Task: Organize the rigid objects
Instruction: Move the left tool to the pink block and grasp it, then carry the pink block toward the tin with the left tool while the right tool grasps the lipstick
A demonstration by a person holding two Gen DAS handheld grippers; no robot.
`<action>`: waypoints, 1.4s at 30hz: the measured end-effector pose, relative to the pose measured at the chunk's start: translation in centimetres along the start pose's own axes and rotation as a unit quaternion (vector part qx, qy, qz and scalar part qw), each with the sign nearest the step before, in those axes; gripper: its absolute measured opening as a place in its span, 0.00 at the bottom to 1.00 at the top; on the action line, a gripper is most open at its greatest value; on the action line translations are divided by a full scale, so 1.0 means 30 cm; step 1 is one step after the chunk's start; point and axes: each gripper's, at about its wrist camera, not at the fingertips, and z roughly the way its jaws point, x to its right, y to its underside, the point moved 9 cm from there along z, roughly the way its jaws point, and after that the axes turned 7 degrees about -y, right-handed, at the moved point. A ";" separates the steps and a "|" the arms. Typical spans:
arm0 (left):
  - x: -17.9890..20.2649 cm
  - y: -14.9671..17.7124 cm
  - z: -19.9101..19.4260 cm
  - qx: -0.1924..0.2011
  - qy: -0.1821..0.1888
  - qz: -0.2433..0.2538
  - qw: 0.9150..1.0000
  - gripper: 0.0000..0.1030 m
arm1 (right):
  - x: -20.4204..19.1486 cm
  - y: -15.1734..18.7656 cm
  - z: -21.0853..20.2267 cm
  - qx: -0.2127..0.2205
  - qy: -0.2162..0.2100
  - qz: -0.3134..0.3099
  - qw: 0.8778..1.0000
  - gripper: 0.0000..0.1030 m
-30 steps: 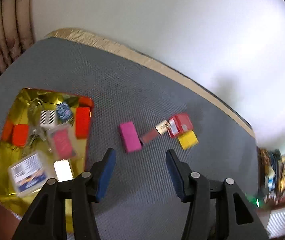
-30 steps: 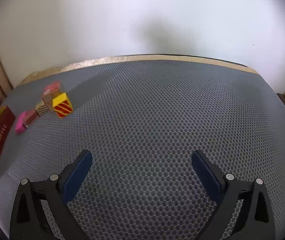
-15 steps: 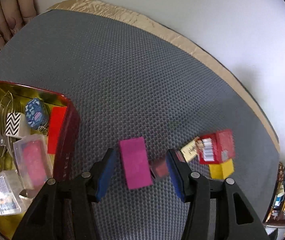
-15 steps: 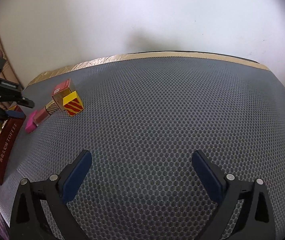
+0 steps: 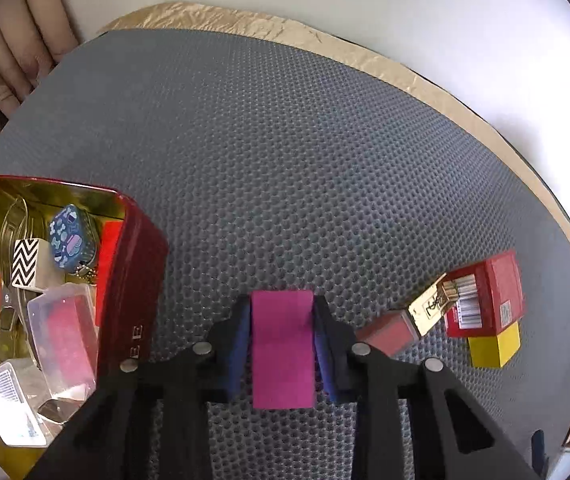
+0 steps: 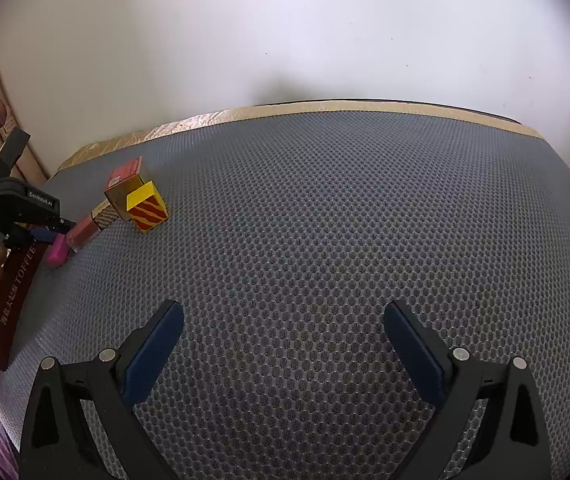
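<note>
Red tin (image 5: 133,280) cut off at left frame edge, contents partly hidden; side lettering reads "TOFFEE" from the right wrist view, smaller script below illegible. Left gripper (image 5: 283,344) clamped on magenta block (image 5: 283,352) on the mat (image 5: 285,160), just right of tin; block's near end hidden behind the fingers. Right gripper (image 6: 285,356) spread wide over bare mat; barcode on red box (image 5: 485,300) unreadable.

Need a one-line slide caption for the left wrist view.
Left gripper shut on a magenta block on the grey mat, red tin of sorted items beside it.
</note>
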 end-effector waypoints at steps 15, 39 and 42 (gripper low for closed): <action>-0.113 0.279 -0.335 0.061 0.105 0.026 0.992 0.29 | 0.004 0.000 0.045 -0.028 0.018 0.004 0.999 0.97; -0.864 0.398 -0.424 0.103 0.088 -0.097 0.986 0.29 | -0.691 -0.187 0.425 -0.127 -0.041 0.096 0.986 0.76; -0.864 0.402 -0.423 0.105 0.086 -0.089 0.987 0.29 | -0.674 -0.181 0.452 -0.143 -0.030 0.104 0.984 0.62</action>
